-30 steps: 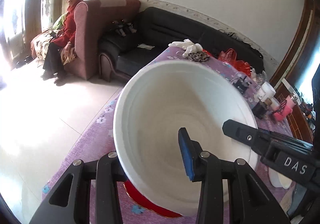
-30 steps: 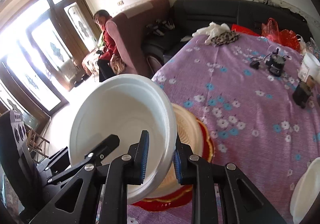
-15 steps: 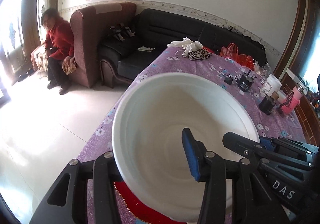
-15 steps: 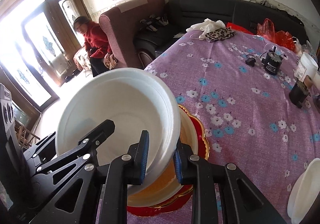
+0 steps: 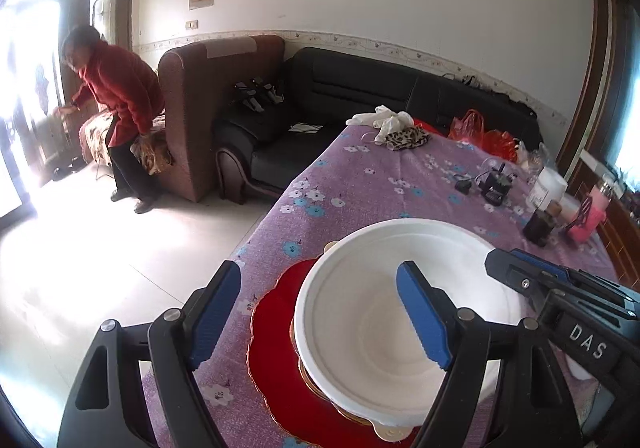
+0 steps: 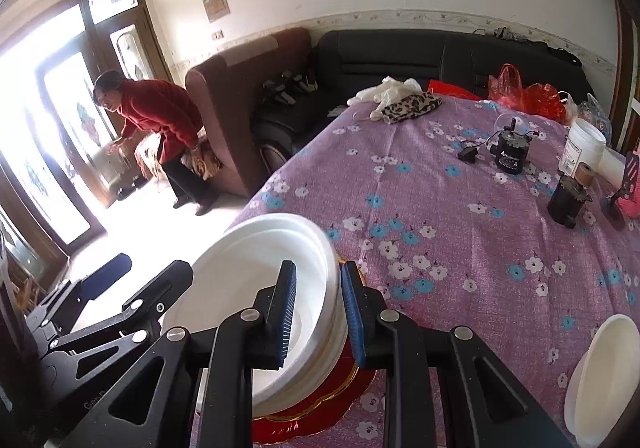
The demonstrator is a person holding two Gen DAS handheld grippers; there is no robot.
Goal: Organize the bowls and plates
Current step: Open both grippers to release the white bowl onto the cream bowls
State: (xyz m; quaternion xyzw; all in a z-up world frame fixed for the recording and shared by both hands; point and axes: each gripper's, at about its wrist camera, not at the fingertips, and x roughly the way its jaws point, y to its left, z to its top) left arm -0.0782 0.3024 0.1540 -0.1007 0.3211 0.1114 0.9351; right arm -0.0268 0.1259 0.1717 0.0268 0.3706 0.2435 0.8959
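Observation:
A large white bowl (image 5: 384,320) sits in a cream gold-rimmed dish on a red plate (image 5: 276,352) at the near left corner of the purple table. My left gripper (image 5: 320,316) is open, its fingers astride the bowl's left rim without touching. My right gripper (image 6: 318,312) is shut on the bowl's right rim (image 6: 316,268), one pad inside and one outside. It also shows in the left wrist view (image 5: 516,272). A second white bowl (image 6: 600,380) lies at the near right of the table.
The flowered purple tablecloth (image 6: 440,207) has its left edge close beside the plate stack. Small black devices (image 6: 510,151), a white tub (image 6: 582,149) and a dark jar (image 6: 568,199) stand at the far right. A person in red (image 5: 116,103) bends by the armchair.
The white bowl came down from the air onto the cream dish and red plate. My left gripper opened and let go of the rim. The right gripper stayed shut on it.

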